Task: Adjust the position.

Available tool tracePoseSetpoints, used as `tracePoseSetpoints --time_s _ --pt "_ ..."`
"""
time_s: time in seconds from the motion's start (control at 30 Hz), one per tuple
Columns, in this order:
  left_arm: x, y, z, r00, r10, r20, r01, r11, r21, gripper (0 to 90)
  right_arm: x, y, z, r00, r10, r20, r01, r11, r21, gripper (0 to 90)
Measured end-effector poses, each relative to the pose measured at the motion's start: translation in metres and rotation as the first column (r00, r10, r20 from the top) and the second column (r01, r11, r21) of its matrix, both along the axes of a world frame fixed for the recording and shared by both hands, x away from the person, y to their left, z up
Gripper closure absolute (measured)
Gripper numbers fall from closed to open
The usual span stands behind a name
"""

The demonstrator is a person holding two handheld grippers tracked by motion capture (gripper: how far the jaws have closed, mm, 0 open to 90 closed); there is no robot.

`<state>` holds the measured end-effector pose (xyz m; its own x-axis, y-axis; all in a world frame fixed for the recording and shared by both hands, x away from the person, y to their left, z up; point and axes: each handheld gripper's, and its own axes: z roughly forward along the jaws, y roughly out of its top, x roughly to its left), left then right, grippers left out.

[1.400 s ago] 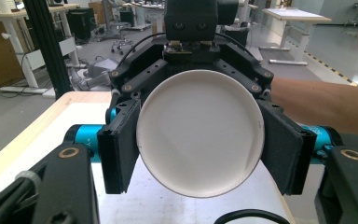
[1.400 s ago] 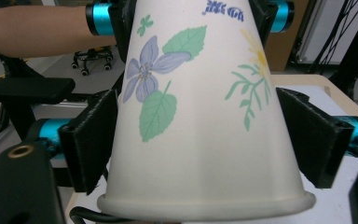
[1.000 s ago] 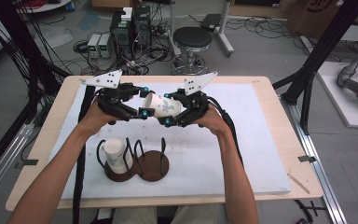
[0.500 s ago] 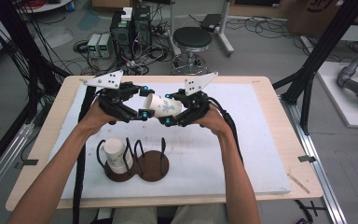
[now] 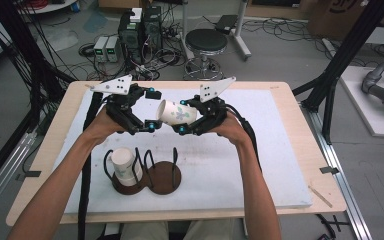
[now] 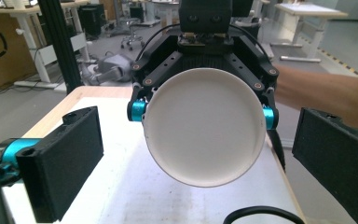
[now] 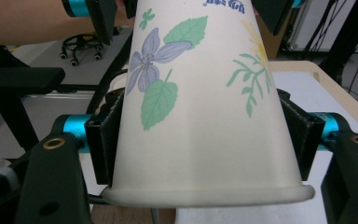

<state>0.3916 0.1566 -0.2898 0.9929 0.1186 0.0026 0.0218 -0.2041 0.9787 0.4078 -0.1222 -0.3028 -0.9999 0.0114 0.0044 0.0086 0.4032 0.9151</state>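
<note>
The right tongs (image 5: 186, 125) pinch the cup (image 5: 177, 113) near its rim, holding it on its side above the surface (image 5: 260, 165), base toward the left tongs (image 5: 150, 111). The left tongs stand spread, one jaw either side of the base, not touching. To hand over well, close them squarely on the cup's wall before the right tongs let go, gently enough not to crush the paper.

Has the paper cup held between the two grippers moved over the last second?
No. The paper cup sits in the same spot relative to the wire cup rack and table edge, clamped in the right gripper.
</note>
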Motion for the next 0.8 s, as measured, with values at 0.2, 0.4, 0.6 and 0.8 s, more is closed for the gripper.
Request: tracePoseSetpoints --time_s 0.2,0.4,0.6,0.8 --pt "0.001 0.002 -0.001 1.0000 0.006 0.001 -0.006 0.9980 0.064 1.8 0.000 -0.002 -0.001 0.9995 -0.025 0.017 0.026 0.999 -0.043 29.7" --pt "0.002 0.005 0.001 0.9999 0.012 -0.003 -0.011 0.9913 0.131 1.8 0.000 -0.005 0.000 0.9983 -0.052 0.027 0.054 0.995 -0.084 29.8" --pt "0.002 0.005 0.009 0.9999 0.006 0.016 -0.009 0.9827 0.185 1.8 0.000 -0.003 0.001 0.9969 -0.069 0.038 0.074 0.985 -0.153 29.7" --pt "0.003 0.005 0.011 0.9998 0.011 0.018 -0.015 0.9681 0.250 1.8 -0.001 0.002 0.006 0.9951 -0.073 0.066 0.087 0.970 -0.228 29.6"
